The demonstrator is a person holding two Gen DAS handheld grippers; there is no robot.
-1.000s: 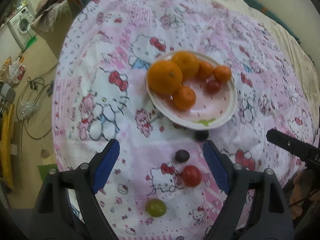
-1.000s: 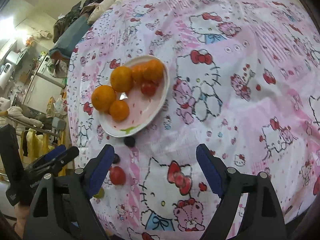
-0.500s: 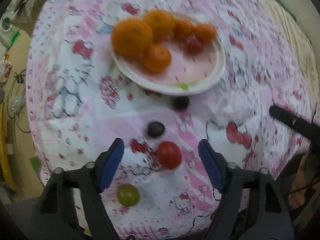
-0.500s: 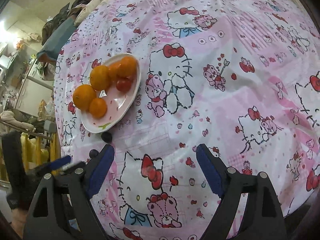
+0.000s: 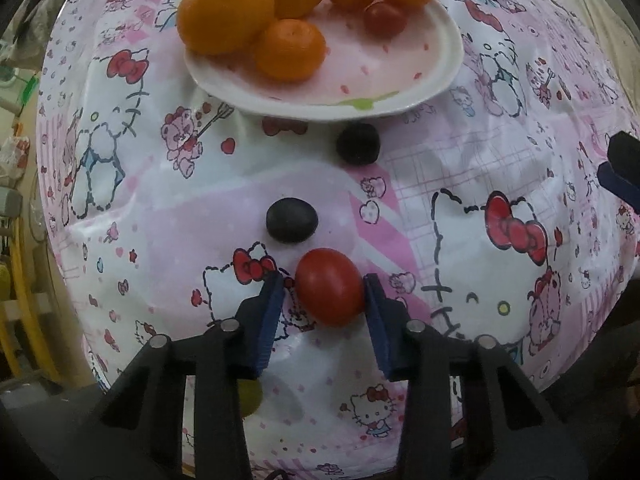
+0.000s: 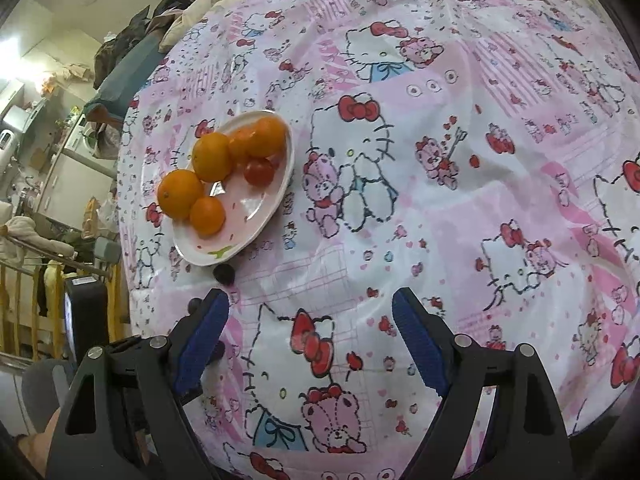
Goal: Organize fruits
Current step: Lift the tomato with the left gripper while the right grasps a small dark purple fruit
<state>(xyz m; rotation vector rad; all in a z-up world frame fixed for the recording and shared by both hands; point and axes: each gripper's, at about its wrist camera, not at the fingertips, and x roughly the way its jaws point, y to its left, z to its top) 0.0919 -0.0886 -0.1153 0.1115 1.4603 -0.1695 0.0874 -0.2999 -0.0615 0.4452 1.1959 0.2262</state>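
Observation:
My left gripper point(image 5: 324, 292) has its blue pads closed around a red cherry tomato point(image 5: 329, 286) that lies on the pink cartoon tablecloth; the right pad touches it and the left pad is almost on it. Two dark grapes point(image 5: 292, 220) point(image 5: 357, 144) lie just beyond. A green grape point(image 5: 250, 398) peeks out under the left finger. A white plate point(image 5: 432, 76) at the top holds several oranges point(image 5: 226, 14) and a small tomato point(image 5: 385, 19). My right gripper point(image 6: 310, 316) is open and empty above the cloth, to the right of the plate point(image 6: 276, 196).
The round table's left edge drops to a cluttered floor and furniture point(image 6: 52, 184). The cloth point(image 6: 460, 152) stretches far to the right of the plate. The right gripper's tip point(image 5: 622, 168) shows at the right edge of the left wrist view.
My left gripper moved down and forward to the red tomato and narrowed its jaws around it. The right gripper drifted right, away from the loose fruit, and stayed open.

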